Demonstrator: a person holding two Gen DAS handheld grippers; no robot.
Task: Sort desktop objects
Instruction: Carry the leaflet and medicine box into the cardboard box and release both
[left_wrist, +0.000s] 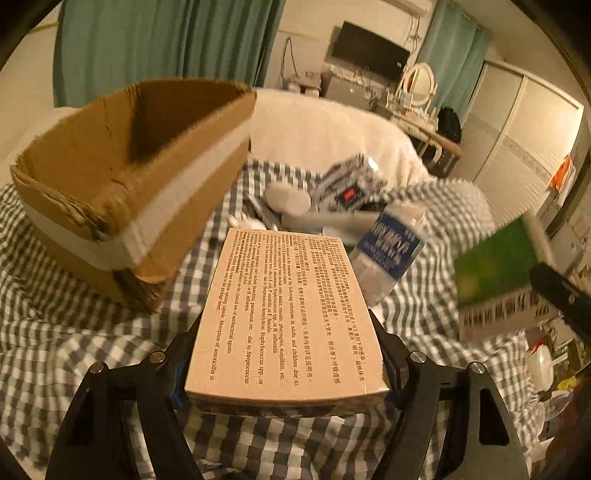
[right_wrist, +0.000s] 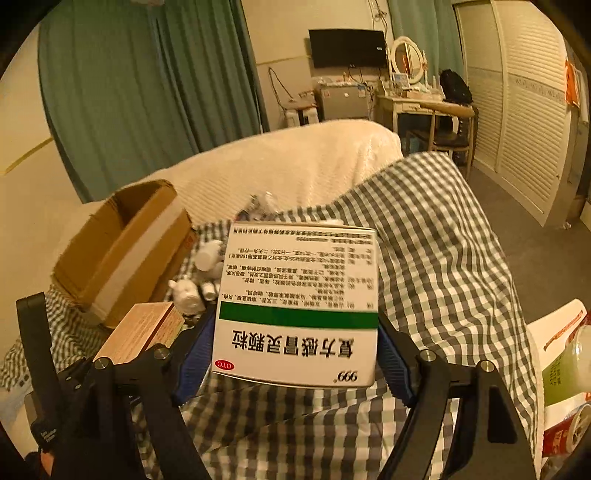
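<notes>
Your left gripper had its fingers clamped on the two long sides of a tan medicine box, printed face up, held clear above the checked bedcover. Ahead and to its left stood the open cardboard box, with a band of white tape around it. Beyond the tan box's far end lay a blurred heap: a water bottle with a blue label and some small white bottles.

Your right gripper gripped a white 999 medicine box with a green stripe, blue finger pads pressed to both sides, also off the bedcover. Its print read upside down to you.
</notes>
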